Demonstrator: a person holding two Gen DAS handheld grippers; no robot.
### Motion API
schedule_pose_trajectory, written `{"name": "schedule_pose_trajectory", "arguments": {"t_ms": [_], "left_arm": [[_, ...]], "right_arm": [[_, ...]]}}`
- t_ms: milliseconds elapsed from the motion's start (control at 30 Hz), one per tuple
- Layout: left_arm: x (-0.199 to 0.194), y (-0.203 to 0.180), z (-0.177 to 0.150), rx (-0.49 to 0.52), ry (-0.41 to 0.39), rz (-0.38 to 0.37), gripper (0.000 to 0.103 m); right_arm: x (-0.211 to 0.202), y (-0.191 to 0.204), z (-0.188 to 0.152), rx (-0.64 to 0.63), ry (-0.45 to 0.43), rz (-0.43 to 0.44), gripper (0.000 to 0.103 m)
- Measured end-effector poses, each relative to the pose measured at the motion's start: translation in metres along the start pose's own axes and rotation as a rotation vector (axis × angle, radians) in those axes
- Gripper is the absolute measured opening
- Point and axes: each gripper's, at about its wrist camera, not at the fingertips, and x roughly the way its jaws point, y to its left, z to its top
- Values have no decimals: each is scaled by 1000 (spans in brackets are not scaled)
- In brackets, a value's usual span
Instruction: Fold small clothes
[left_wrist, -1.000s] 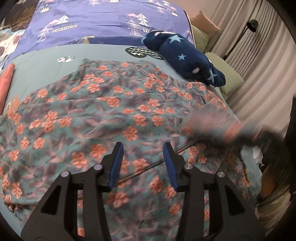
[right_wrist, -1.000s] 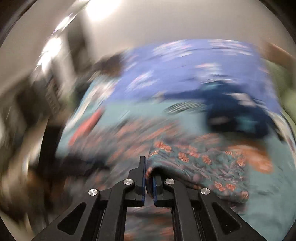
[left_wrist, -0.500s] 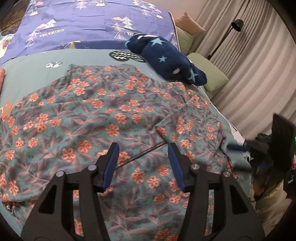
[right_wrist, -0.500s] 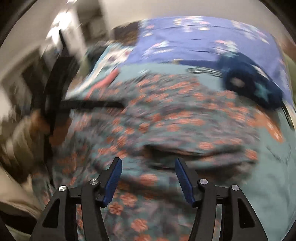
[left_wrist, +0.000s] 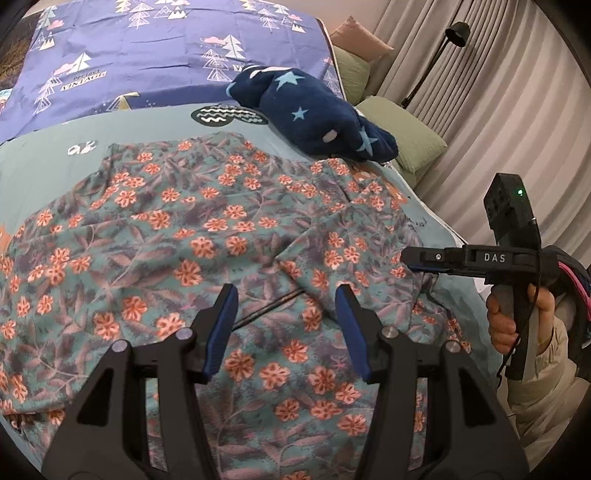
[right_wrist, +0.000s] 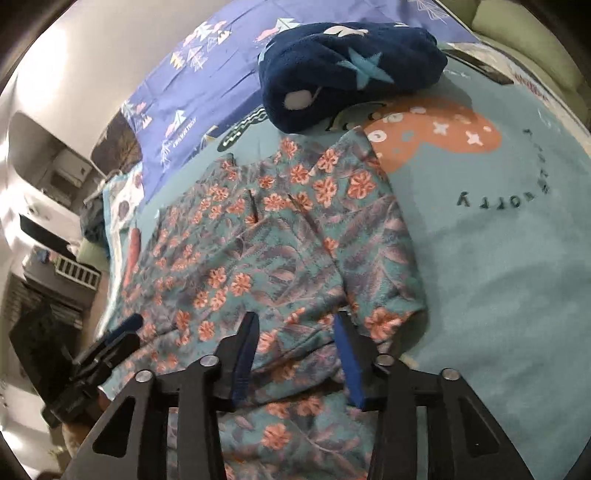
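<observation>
On a teal blanket (right_wrist: 491, 258) across the bed, floral garment (left_wrist: 207, 236) spread flat, one side folded over along the right edge. Above it, left gripper (left_wrist: 284, 321) with blue pads (left_wrist: 221, 328) spread about half wide, nothing between them, no cloth touched. Right gripper (right_wrist: 293, 350) low over the garment's near folded edge, jaws closing, flowered cloth lying in the gap; pads (right_wrist: 349, 360) not seen pressing it.

Seen only from the left wrist: right gripper (left_wrist: 417, 256) side-on at the bed's edge, a hand (left_wrist: 517, 314) on its grip, pale sleeve below, curtain (left_wrist: 498, 92), floor lamp (left_wrist: 456, 33), green cushions (left_wrist: 402, 133).

Seen only from the right wrist: left gripper (right_wrist: 129, 325) at lower left over the garment's far side, dark shelving behind. Dark blue star-print plush (right_wrist: 347, 70) beyond the garment in both views, purple tree-print quilt (left_wrist: 155, 55) behind it.
</observation>
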Motion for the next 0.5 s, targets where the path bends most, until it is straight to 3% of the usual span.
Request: {"name": "schedule_pose_trajectory", "arguments": {"t_ms": [133, 300, 500], "left_arm": [[-3, 4, 0, -20, -11, 9, 56], [-9, 10, -1, -27, -24, 16, 56], [-3, 1, -1, -15, -10, 8, 56]], "right_arm": [[4, 10, -3, -10, 17, 1, 42], [-14, 1, -18, 60, 39, 106, 43], [2, -9, -15, 136, 79, 130, 43]]}}
